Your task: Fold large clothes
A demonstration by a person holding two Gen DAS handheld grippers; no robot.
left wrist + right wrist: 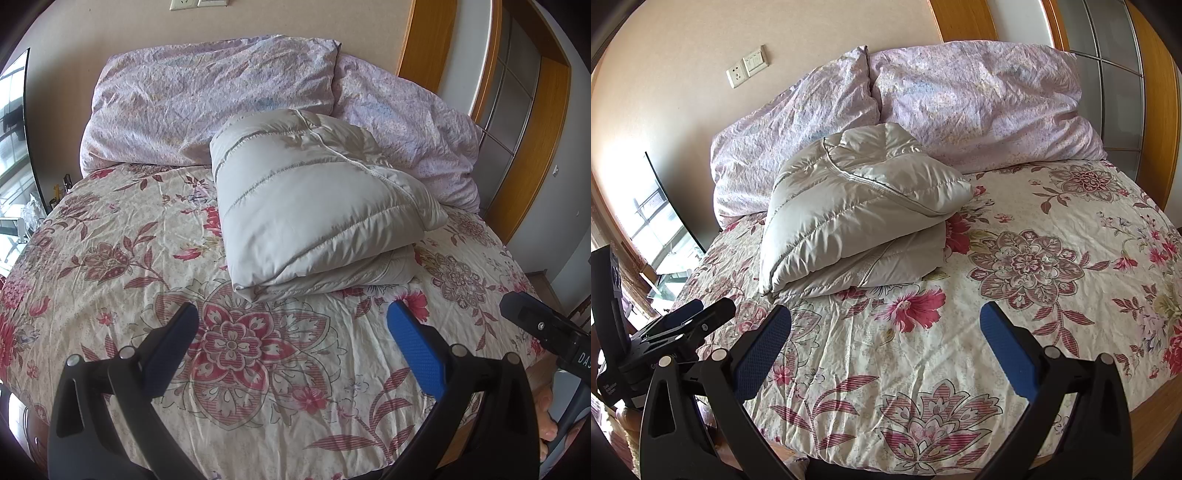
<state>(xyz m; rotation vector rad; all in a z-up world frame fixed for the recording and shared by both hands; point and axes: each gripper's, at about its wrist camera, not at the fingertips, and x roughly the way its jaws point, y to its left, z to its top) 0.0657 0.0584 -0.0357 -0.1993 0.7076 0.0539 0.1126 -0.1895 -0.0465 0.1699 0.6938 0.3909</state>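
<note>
A light grey quilted down jacket (pixel 314 206) lies folded into a thick bundle on the floral bedsheet (pixel 110 258), near the pillows. It also shows in the right wrist view (pixel 849 214). My left gripper (pixel 293 314) is open and empty, held above the sheet a little short of the jacket's near edge. My right gripper (pixel 886 317) is open and empty, above the sheet in front of the jacket. Each gripper shows in the other's view: the right one at the right edge (pixel 546 328), the left one at the left edge (pixel 687 321).
Two lilac pillows (pixel 214 99) (pixel 979 99) lean against the wall at the head of the bed. A wooden door frame (pixel 532 147) stands to the right. A window (pixel 653 229) and a wall socket (pixel 748 66) are on the left side.
</note>
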